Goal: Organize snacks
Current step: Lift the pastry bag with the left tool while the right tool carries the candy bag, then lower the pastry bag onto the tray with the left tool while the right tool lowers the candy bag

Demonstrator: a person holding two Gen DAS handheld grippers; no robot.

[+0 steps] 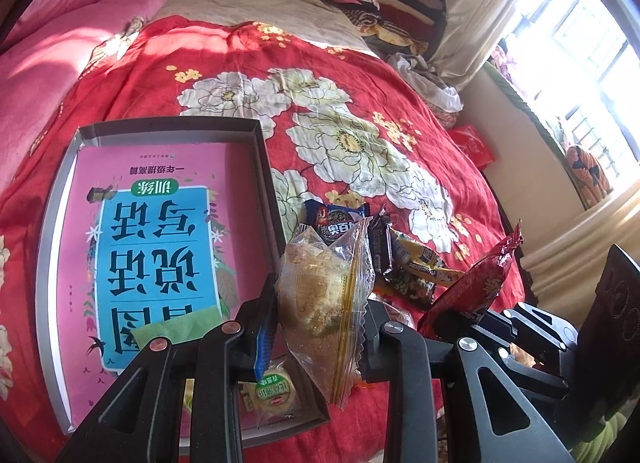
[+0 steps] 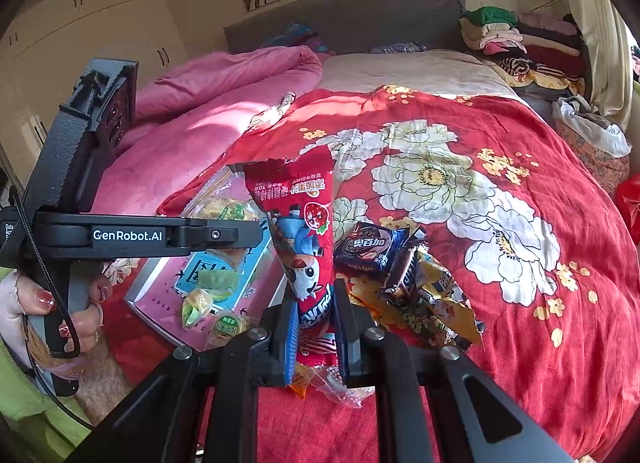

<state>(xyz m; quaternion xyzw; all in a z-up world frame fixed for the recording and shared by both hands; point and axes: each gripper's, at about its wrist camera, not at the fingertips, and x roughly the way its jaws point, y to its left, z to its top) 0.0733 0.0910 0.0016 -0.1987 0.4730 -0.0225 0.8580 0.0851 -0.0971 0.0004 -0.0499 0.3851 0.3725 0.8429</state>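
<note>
My left gripper (image 1: 320, 299) is shut on a clear packet of golden pastry (image 1: 324, 295), held above the right edge of a grey box (image 1: 262, 167) lined with a pink book. A small round green-label snack (image 1: 272, 391) lies in the box's near corner. My right gripper (image 2: 314, 299) is shut on a red strawberry snack packet (image 2: 304, 231), which also shows in the left wrist view (image 1: 472, 287). A pile of loose snacks, with a dark blue cookie packet (image 2: 370, 249) and a yellow packet (image 2: 444, 299), lies on the red floral bedspread (image 2: 500, 283) to the box's right.
A pink quilt (image 2: 208, 103) lies at the bed's left. Folded clothes (image 2: 516, 47) are stacked at the far right corner by the curtain. A window (image 1: 580, 63) and sill are on the right. A red bag (image 1: 476, 143) sits beside the bed.
</note>
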